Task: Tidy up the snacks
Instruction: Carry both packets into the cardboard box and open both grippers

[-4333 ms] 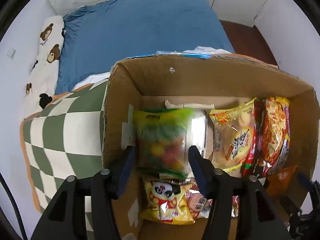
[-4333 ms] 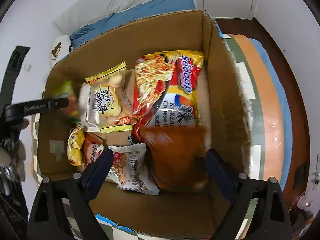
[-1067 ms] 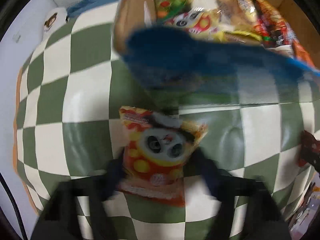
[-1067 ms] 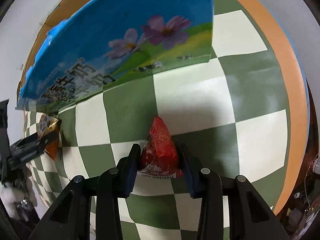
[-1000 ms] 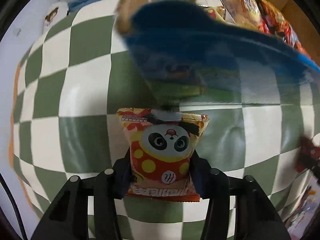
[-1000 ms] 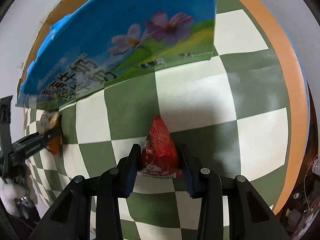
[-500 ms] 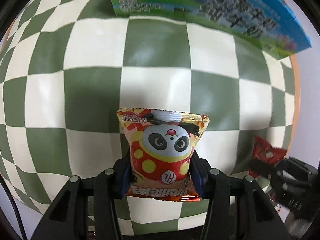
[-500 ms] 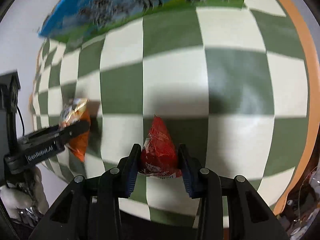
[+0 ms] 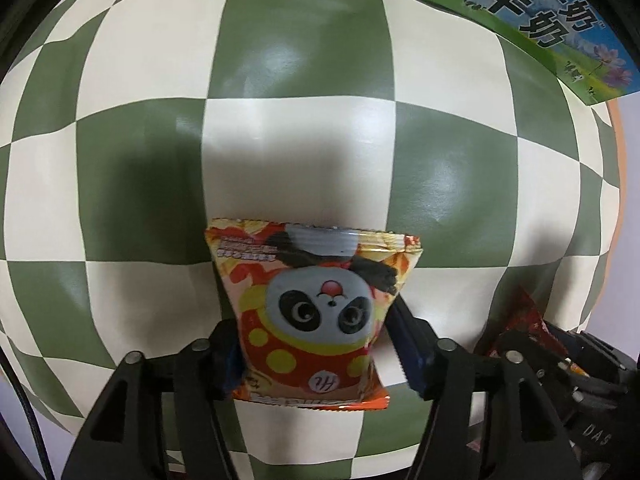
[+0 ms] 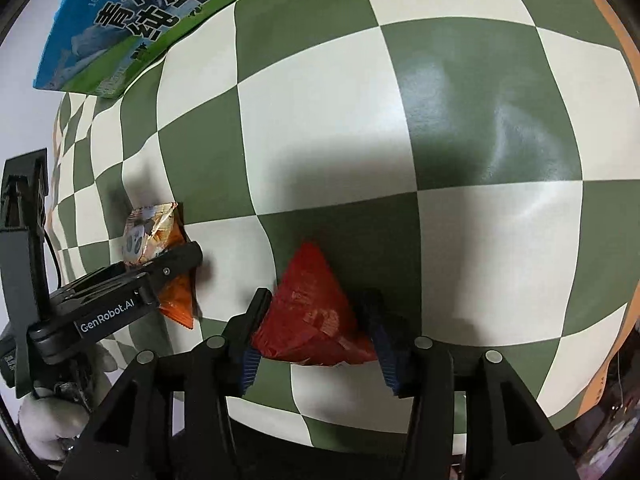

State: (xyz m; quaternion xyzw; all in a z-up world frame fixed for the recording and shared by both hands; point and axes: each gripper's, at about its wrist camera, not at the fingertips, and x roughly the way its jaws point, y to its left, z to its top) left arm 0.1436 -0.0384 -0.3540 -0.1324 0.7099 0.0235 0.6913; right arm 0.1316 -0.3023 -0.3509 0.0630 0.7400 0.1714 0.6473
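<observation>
Both grippers loaded, held above the green-and-white checkered cloth. Left gripper: fingers closed narrow on the lower half of the panda snack packet, one pad on each side edge; the top seam stands free and upright toward the camera's forward view. Right gripper: fingers pinched on the base of a red triangular snack packet, apex pointing away from the wrist. In the right view the left gripper and its packet sit off to the left, well apart from the red one. The printed blue-and-green milk carton box lies at the far edge of the cloth in both views; its opening is not visible from here. Handling judgement — both packets look like light, air-puffed foil film: soft, crushable, somewhat slick. The panda packet bulges between the pads, so contents probably brittle; a firm squeeze risks breaking them or popping the seal. Best purchase looks to be across the flat side seams or low on the body, as now, not on the inflated centre. The red packet tapers, so a grip near the apex could squirt out — the wide base is safer. Whether either packet touches the cloth cannot be told.
</observation>
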